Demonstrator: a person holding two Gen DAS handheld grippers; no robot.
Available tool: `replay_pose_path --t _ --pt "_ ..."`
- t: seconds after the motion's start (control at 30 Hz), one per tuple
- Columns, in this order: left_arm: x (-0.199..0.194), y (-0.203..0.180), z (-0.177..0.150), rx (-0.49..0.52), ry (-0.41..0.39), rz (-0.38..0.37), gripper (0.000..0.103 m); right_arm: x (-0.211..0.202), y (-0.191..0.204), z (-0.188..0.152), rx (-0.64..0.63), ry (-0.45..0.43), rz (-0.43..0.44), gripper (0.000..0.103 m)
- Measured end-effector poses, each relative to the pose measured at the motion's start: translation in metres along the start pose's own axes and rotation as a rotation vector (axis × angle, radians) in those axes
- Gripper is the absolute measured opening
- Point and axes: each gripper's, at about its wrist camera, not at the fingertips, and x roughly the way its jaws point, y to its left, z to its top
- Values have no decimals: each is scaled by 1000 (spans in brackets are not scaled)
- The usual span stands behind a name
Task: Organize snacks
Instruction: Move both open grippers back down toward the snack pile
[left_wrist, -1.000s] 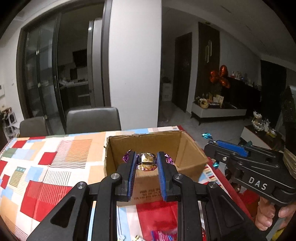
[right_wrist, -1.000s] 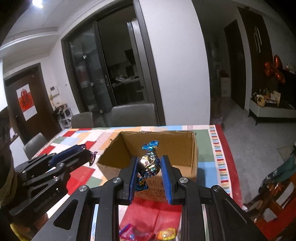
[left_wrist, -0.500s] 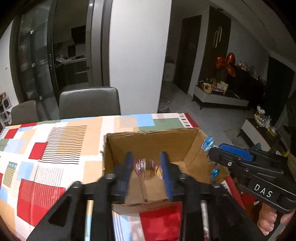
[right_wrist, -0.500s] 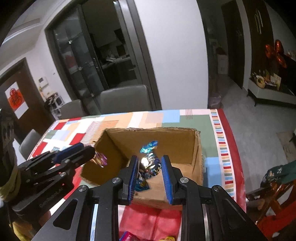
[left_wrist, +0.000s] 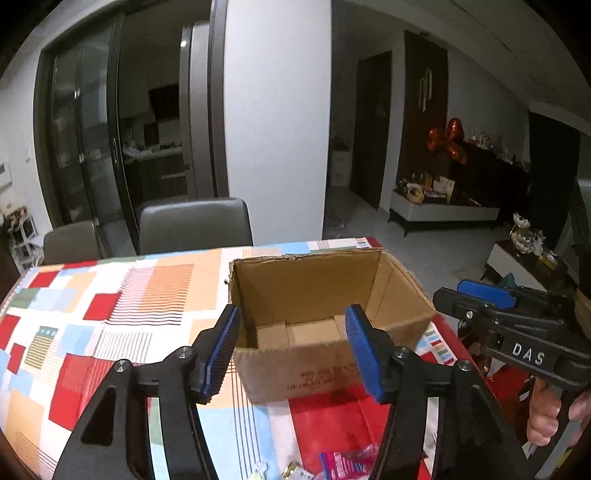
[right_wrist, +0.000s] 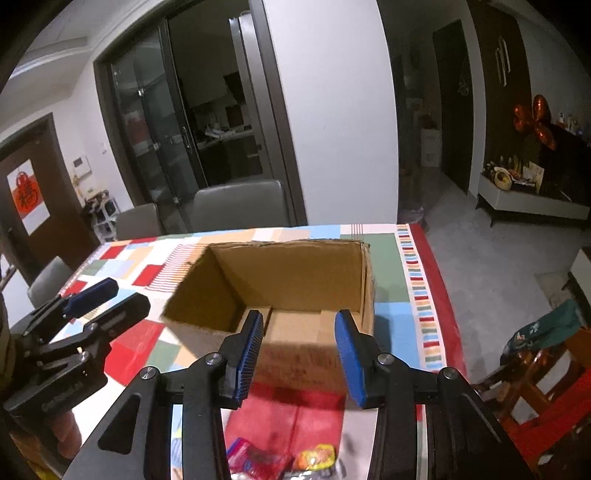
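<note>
Wrapped candies (right_wrist: 280, 459) lie loose on the surface (left_wrist: 110, 325) before the cardboard box (left_wrist: 317, 295); both your claws, left (left_wrist: 291, 354) and right (right_wrist: 299, 354), gape empty, so next drop down and pinch one.

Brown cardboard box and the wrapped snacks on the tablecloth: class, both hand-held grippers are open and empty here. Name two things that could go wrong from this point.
1. The brown cardboard box sits near the table's right edge with the red border; a nudge from the right hand-held gripper might push it toward that edge.
2. The loose wrapped snacks lie low, close under the grippers, partly out of view. The left hand-held gripper could miss them or pinch the patchwork tablecloth.
</note>
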Motion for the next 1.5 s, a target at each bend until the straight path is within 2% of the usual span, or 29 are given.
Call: replay_pose_path --t 0.13,0.3,0.5,0.57,0.83,1.0,1.5 --pt "-35 -5 -18 25 -63 12 64 -24 6 -16 -11 -28 2 42" --pt "-69 -7 -37 30 -123 40 68 -45 9 -35 2 -22 37 42" --pt "-92 -9 -65 42 -119 40 69 -67 14 -67 -9 -42 14 44" --pt "-94 -10 -75 39 -103 41 69 -71 15 -78 -6 -47 -2 48" --pt "-93 -9 -116 32 -22 25 69 -76 17 -123 -8 -36 -50 48" --pt "-91 -14 -137 39 14 33 74 -73 15 -148 -10 -2 -65 48" --pt "-56 -18 -193 79 170 36 74 -45 -9 -215 82 194 -151 48"
